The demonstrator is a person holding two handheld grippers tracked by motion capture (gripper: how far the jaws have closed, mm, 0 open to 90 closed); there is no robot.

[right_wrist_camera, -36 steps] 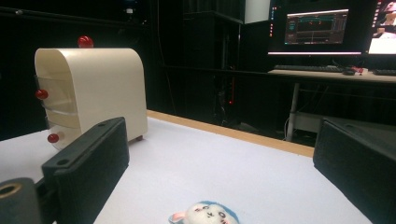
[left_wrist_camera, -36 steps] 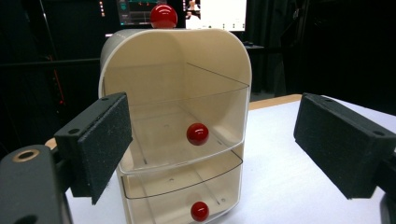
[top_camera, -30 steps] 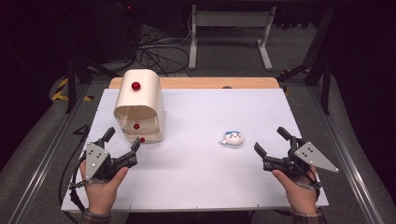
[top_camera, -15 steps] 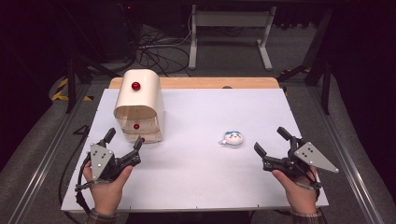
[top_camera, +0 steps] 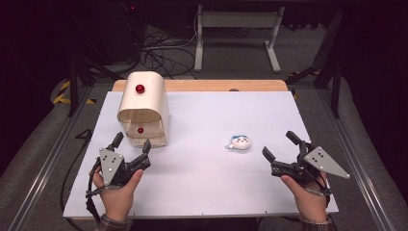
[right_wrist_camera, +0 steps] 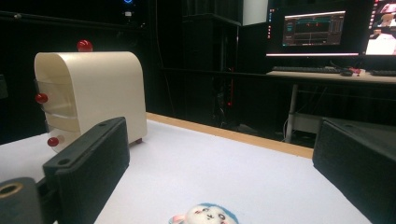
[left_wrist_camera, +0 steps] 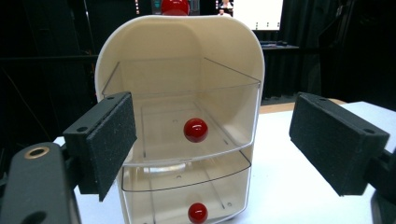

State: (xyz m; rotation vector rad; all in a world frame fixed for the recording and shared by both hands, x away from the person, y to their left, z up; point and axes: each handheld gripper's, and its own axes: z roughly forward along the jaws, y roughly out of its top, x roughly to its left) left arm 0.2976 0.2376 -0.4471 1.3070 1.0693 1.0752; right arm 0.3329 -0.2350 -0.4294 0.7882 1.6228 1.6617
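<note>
Left gripper [top_camera: 132,144] sits low at the near left of the bench [top_camera: 202,192], jaws spread wide, nothing between them. Straight ahead of it, just beyond the tips, stands the drawer cabinet [top_camera: 144,108], its drawer fronts facing the jaws. In the left gripper view the cabinet [left_wrist_camera: 182,116] is centred between the two pads [left_wrist_camera: 112,140], apart from both. The middle drawer's red knob [left_wrist_camera: 195,129] lies dead ahead; the lower knob [left_wrist_camera: 197,212] sits beneath it.

Right gripper [top_camera: 278,147] rests at the near right, jaws likewise released and empty. A little ahead of it and toward the middle of the bench lies the small plush toy [top_camera: 239,142], white with blue, not touching the jaws. In the right gripper view the toy [right_wrist_camera: 205,215] shows low between the jaws.

Judgement: the left hand is much the nearer to the cabinet, the right to the toy. A drawer pull looks to be the coming move; it calls for a straight advance onto a knob, then a pull back along the drawer's slide axis, toward the person.

Count: one cabinet; two clear drawers seen; three red knobs (one on top [top_camera: 140,88], two on drawer fronts); one toy; two grippers.

Far: wooden bench edge [top_camera: 202,85], cables on the floor, monitors on a desk [right_wrist_camera: 327,28].
</note>
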